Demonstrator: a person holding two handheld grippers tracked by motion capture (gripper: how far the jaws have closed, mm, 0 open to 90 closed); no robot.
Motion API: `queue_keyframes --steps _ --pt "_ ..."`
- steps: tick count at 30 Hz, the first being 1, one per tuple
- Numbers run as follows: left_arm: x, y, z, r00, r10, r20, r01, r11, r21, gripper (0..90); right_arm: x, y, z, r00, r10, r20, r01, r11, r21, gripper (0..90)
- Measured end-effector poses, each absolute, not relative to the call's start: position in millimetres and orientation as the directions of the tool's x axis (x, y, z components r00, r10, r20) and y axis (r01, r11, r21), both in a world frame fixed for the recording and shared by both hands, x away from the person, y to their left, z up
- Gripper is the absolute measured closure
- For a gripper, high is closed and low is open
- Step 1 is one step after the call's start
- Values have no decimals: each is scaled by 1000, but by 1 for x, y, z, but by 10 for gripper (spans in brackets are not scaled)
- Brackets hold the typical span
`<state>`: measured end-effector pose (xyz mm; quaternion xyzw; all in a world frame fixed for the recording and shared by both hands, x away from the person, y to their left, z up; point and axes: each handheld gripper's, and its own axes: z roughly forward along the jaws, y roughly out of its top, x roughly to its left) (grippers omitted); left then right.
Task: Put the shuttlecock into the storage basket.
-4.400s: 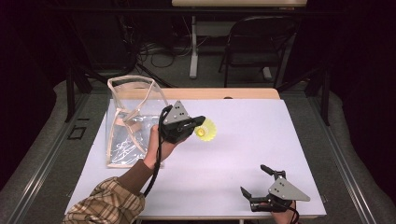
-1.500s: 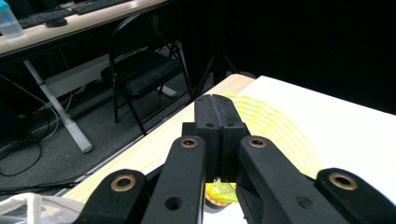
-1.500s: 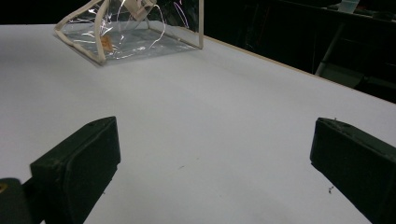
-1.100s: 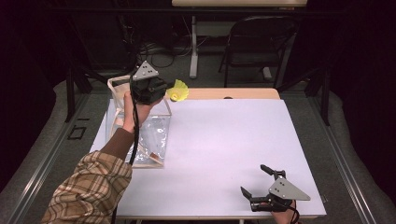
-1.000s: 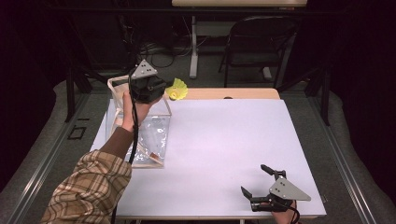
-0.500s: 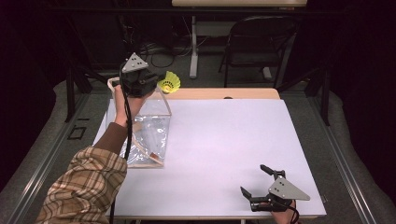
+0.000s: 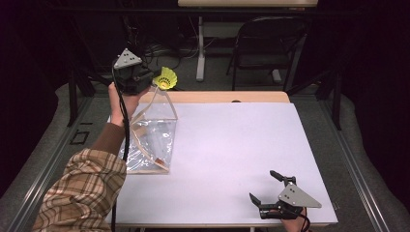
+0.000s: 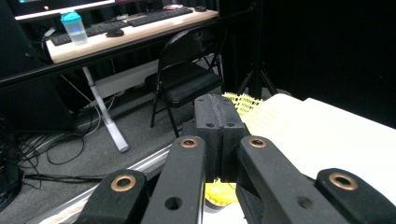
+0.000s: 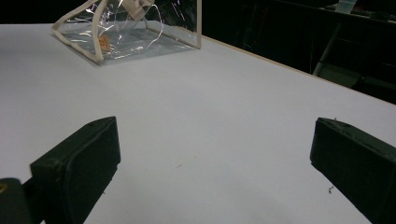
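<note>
The left tongs (image 7: 153,80), clamped on the yellow mesh shuttlecock (image 7: 165,78), had lifted it above the clear plastic bag (image 7: 151,140) at far left; drop pending. Right tongs (image 7: 265,190) rested wide on the tabletop (image 7: 232,145)

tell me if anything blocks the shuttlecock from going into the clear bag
Nothing visible does. The left gripper holds the yellow shuttlecock right above the clear bag, whose top looks open, with only air between them.
</note>
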<state>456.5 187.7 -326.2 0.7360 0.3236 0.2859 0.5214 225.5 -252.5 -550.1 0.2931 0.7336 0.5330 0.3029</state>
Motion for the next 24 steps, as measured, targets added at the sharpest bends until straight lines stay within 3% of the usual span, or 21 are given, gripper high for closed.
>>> queue_keyframes --steps 24 --pt "457 216 -319 568 819 84 184 -226 956 900 225 -251 -550 -647 750 -138 107 269 957 14"
